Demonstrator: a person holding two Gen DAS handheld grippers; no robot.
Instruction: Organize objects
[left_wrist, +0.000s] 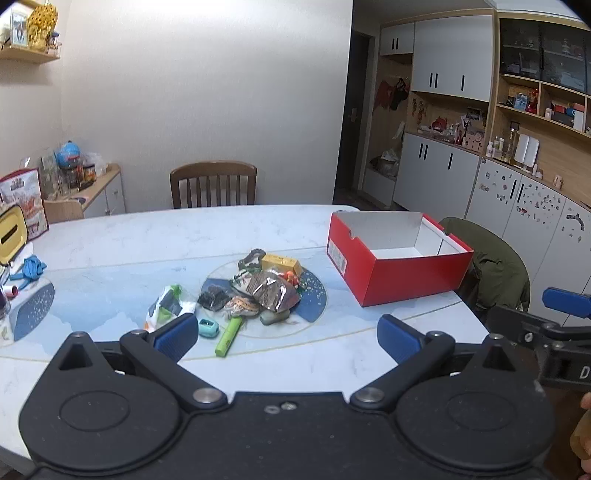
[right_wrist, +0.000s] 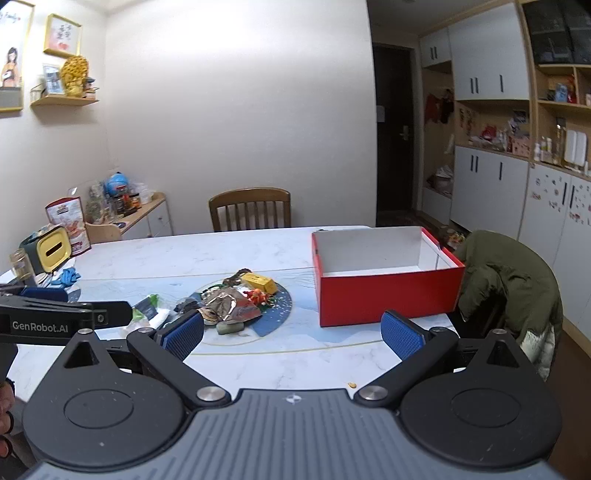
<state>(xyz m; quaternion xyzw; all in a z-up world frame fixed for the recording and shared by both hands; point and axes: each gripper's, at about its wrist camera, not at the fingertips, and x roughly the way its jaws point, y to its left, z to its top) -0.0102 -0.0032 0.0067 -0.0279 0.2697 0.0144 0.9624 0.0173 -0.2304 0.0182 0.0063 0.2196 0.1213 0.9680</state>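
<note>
A: Left wrist view: table (left_wrist: 258, 229) carried a red box (left_wrist: 399, 275), empty, well right of the pile (left_wrist: 258, 291).
B: Pile contents?
A: Foil packet (left_wrist: 273, 291), yellow block (left_wrist: 279, 263), green tube (left_wrist: 228, 336) and teal item (left_wrist: 208, 327) at the near edge.
B: Grippers?
A: Left gripper (left_wrist: 286, 338) and right gripper (right_wrist: 291, 334) both spread wide, holding nothing, above the near table edge.

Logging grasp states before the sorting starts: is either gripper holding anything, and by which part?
Nothing is held. The left gripper and right gripper are both open and empty, above the table, short of the pile.
</note>
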